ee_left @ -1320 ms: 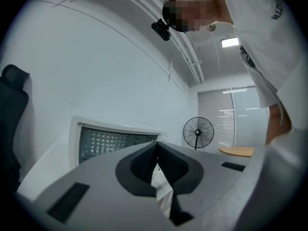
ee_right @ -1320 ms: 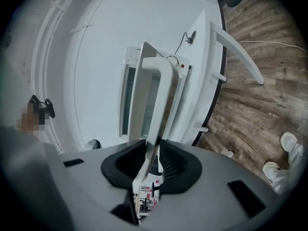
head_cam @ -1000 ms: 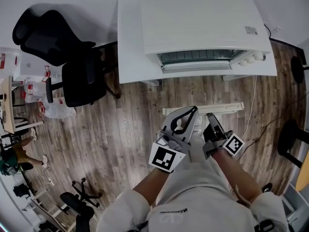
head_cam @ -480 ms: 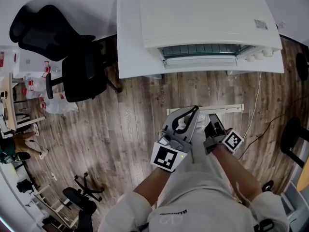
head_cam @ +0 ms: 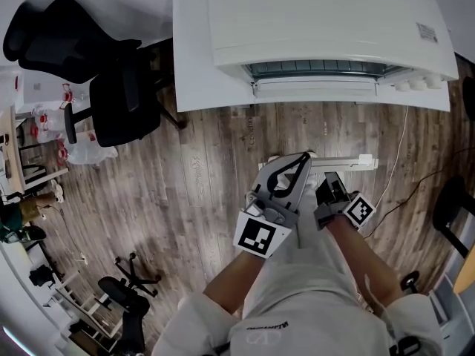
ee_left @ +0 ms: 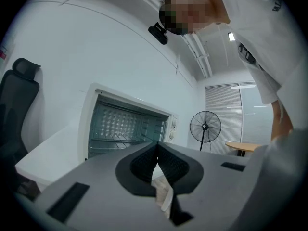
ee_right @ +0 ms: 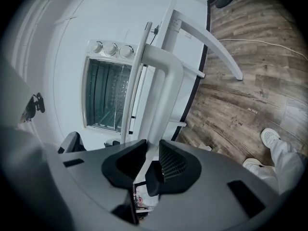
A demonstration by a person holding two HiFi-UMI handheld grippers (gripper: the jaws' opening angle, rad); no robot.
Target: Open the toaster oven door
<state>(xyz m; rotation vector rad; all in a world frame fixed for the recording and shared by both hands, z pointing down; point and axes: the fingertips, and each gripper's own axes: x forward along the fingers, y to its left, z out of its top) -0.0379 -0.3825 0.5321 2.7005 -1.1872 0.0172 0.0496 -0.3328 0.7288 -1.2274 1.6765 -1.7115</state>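
A white toaster oven (head_cam: pixel 319 21) stands on a white table (head_cam: pixel 197 65) at the top of the head view. Its glass front (head_cam: pixel 319 69) and white handle bar (head_cam: pixel 315 87) face me, and its knobs (head_cam: pixel 415 85) are at the right end. The door looks upright against the front. Both grippers hang close to my body, well short of the oven. My left gripper (head_cam: pixel 304 156) has its tips touching and holds nothing (ee_left: pixel 157 146). My right gripper (head_cam: pixel 326 176) shows a narrow gap between its jaws, with nothing in it (ee_right: pixel 153 153). The oven's window (ee_right: pixel 103 93) lies far ahead of it.
A black office chair (head_cam: pixel 111 87) stands left of the table. The table's white foot bar (head_cam: pixel 319 162) lies on the wood floor just ahead of the grippers. A cable (head_cam: pixel 397 154) trails down on the right. A standing fan (ee_left: pixel 205 127) is beyond the oven.
The oven and table have grown larger and shifted in the head view as I lean closer. Both grippers stay near my body and their jaws are unchanged.
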